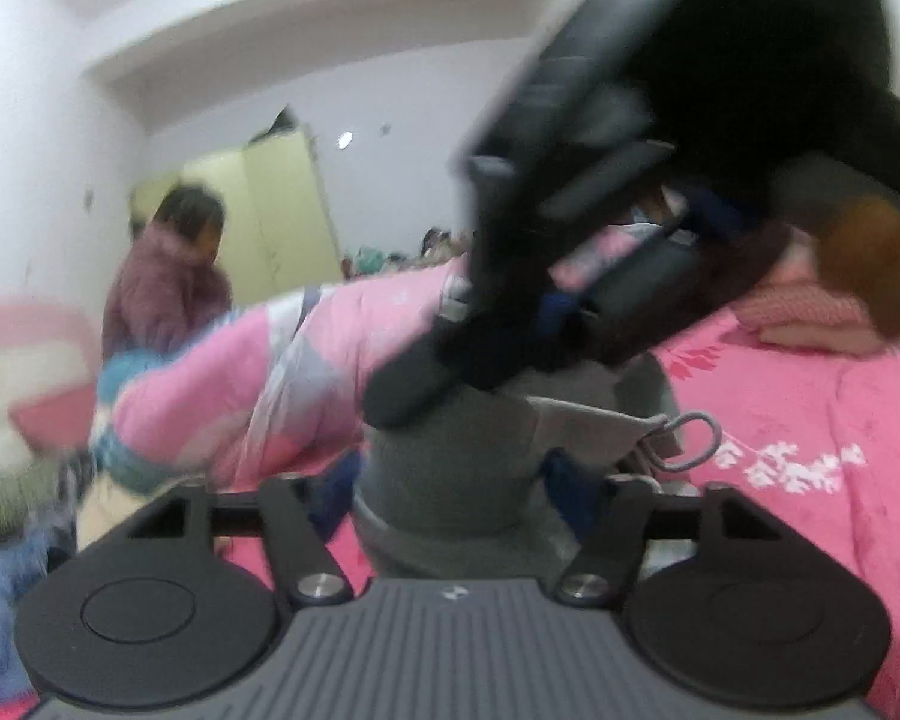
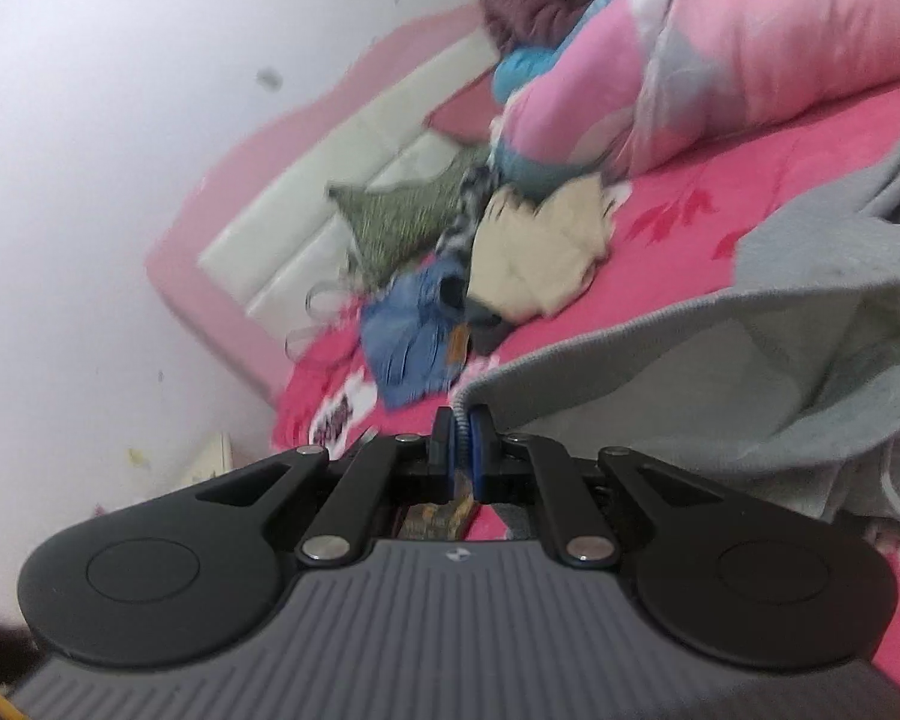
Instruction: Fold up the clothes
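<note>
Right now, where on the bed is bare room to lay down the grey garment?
Free: pink bedsheet between cream cloth, rolled quilt and grey garment, which right tool grips. Crowded: clothes heap by headboard, around blue jeans.

Both handheld grippers same build: grey ribbed housing with small white logo at centre front edge, two round matte-black discs each with an embossed circle, black linkage bars pinned with silver screws. Right gripper (image 2: pixel 463 441): short black fingers with blue pads (image 2: pixel 481 450). Left gripper (image 1: pixel 450 498): fingertips hidden, only black links and screws show. From the left wrist view, the right gripper (image 1: pixel 570 192) is a blurred black body; brown fuzzy sleeve (image 1: pixel 876 264) at its right.
</note>
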Available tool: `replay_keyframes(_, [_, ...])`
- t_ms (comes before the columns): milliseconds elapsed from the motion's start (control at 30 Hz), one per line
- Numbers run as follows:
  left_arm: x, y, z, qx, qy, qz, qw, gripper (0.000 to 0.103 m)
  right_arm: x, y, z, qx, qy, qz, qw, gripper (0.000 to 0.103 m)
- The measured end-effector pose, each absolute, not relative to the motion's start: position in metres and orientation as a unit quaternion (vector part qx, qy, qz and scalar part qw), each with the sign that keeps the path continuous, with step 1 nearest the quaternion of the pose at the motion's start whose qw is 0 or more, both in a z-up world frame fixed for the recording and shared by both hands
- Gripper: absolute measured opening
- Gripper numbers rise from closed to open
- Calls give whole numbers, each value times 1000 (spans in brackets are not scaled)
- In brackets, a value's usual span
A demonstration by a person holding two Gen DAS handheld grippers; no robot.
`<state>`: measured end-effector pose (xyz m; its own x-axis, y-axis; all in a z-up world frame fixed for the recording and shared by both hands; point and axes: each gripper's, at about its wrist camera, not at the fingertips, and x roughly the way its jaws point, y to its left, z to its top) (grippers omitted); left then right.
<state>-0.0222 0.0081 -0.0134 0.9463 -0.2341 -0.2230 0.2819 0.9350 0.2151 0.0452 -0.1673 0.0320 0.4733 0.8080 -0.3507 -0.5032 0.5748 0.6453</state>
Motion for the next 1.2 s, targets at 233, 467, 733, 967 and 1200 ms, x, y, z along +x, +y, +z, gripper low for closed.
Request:
replay_keyframes(233, [-12, 35, -29, 84, 117, -134, 981, 25, 53, -190, 30, 228, 320, 386, 835, 8])
replay_keyframes(467, [7, 83, -41, -7, 148, -118, 982, 24, 70, -225, 22, 223, 322, 330, 859, 30])
replay_keyframes(733, [12, 87, -48, 7, 142, -122, 982, 24, 149, -288, -20, 234, 362, 164, 887, 33])
replay_keyframes(967, [8, 84, -47, 12, 133, -125, 983, 23, 197, -260, -35, 182, 390, 166, 887, 36])
replay_keyframes(1200, [-4, 74, -25, -8, 114, -143, 983, 20, 193, -248, -24, 116, 334, 90, 931, 5])
